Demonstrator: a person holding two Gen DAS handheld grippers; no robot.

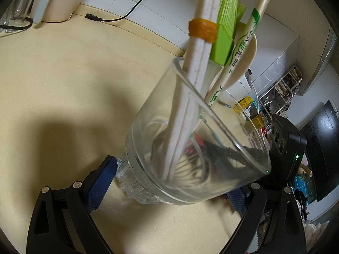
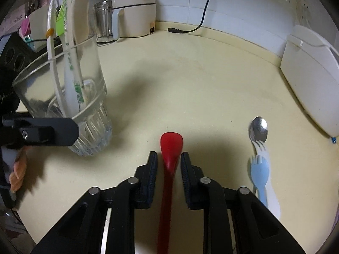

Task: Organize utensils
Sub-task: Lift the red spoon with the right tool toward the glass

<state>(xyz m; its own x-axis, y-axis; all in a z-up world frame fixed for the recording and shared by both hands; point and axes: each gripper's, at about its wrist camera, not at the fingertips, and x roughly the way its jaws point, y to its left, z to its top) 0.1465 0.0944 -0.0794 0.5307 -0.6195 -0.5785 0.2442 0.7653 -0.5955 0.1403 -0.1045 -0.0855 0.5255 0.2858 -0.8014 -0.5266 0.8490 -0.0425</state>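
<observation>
Right gripper [image 2: 168, 160] jaws straddle the red spoon [image 2: 170, 148] neck, unclamped — close squarely before lifting. Left gripper [image 1: 169, 177] clamps the glass [image 1: 190, 144] — keep steady.

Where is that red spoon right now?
In the right wrist view, the red spoon lies on the counter between the right tool's fingers, with the glass to its left and the metal spoon to its right.

The middle of the counter [image 2: 190, 80] lay open before me. To my left the glass [image 2: 63, 97], stuffed with tall utensils, and my other claw [image 2: 40, 131] blocked the way; to my right lay a steel spoon [image 2: 258, 129] and two plastic forks [image 2: 261, 175].
</observation>
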